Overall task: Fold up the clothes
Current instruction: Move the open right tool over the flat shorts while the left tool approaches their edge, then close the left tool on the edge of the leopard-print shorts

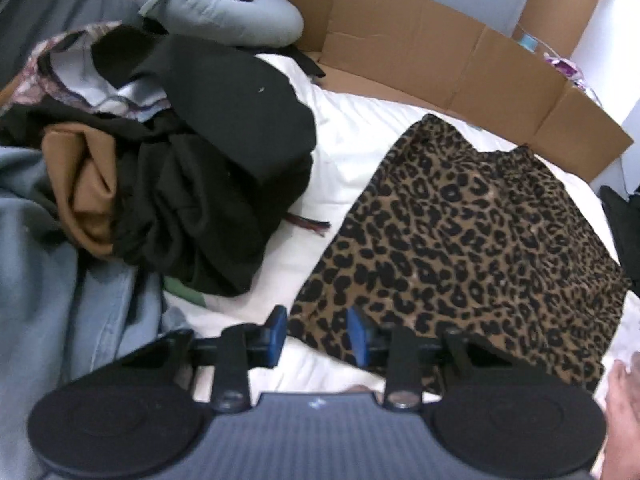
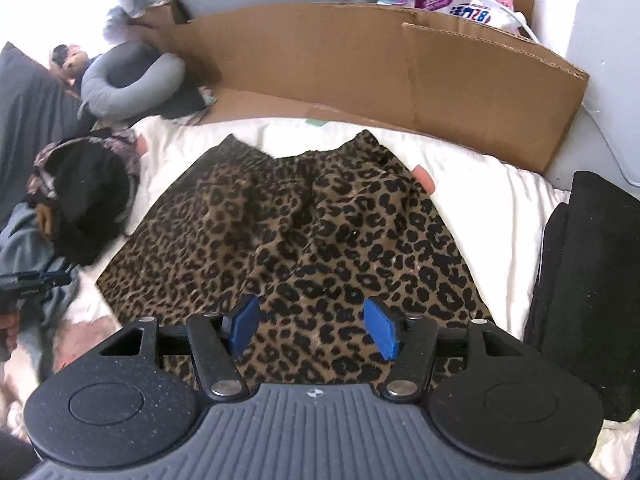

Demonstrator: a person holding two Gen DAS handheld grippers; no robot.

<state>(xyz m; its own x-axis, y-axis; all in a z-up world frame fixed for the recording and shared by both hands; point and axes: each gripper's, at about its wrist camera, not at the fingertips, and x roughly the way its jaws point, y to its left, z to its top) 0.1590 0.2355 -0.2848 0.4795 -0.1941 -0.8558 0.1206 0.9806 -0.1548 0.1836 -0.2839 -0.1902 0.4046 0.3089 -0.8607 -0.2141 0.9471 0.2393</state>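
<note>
My left gripper (image 1: 317,334) sits at the near left corner of the leopard-print skirt (image 1: 472,236); jaws are apart with the corner's edge between them, and I can't tell if the pads touch cloth. My right gripper (image 2: 311,326) hangs over the skirt's near hem, jaws wide apart, nothing clamped. One skirt, spread flat on the white bed sheet (image 2: 492,204); its near edge is cut off behind both gripper bodies. One heap of dark clothes (image 1: 208,184) to the left, piece count unreadable, one tan piece (image 1: 86,200) showing. One gray neck pillow (image 2: 128,80). One cardboard wall (image 2: 360,68) behind the bed. One black stack (image 2: 588,280) on the right, cut off by the frame.
</note>
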